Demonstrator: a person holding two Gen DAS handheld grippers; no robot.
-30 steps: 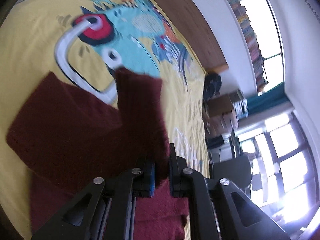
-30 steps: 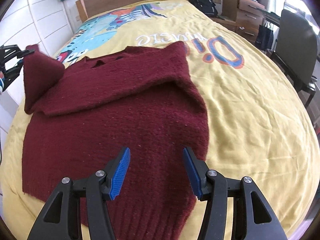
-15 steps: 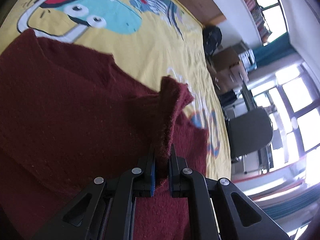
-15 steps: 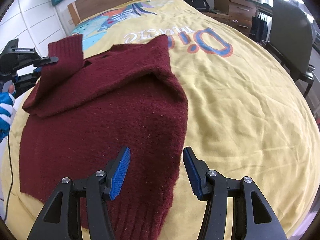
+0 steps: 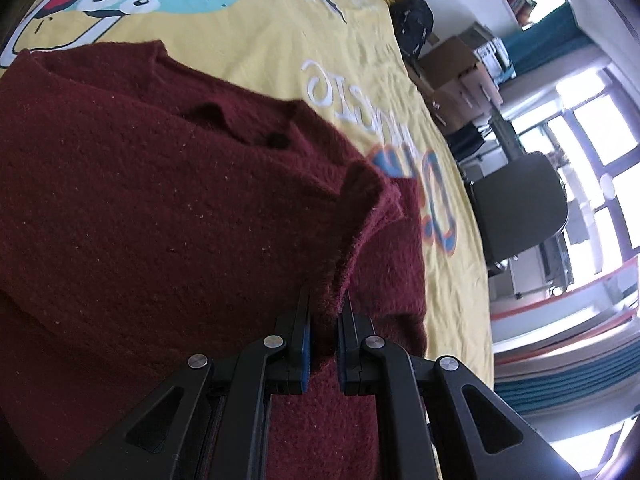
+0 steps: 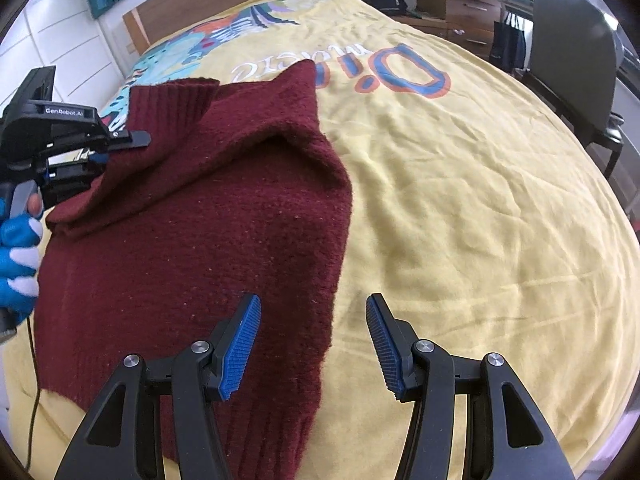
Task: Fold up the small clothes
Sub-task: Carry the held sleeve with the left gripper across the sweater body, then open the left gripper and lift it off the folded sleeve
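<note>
Sweater (image 6: pixel 208 240) lay spread on the yellow bed (image 6: pixel 460 200), filling the left and centre of the right wrist frame. Over the last second we carried its ribbed sleeve cuff (image 6: pixel 172 104) inward across the body, pinched in the left tool (image 5: pixel 323 312). The right tool (image 6: pixel 313 344) hovered spread over the hem edge, empty. We judged the sleeve fold nearly complete.

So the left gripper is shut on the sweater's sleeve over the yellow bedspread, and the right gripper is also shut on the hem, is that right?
Not quite. The left gripper is indeed shut on the sleeve of the maroon sweater over the yellow bedspread, but the right wrist view shows the right gripper open, hovering above the sweater's lower edge and holding nothing.
</note>
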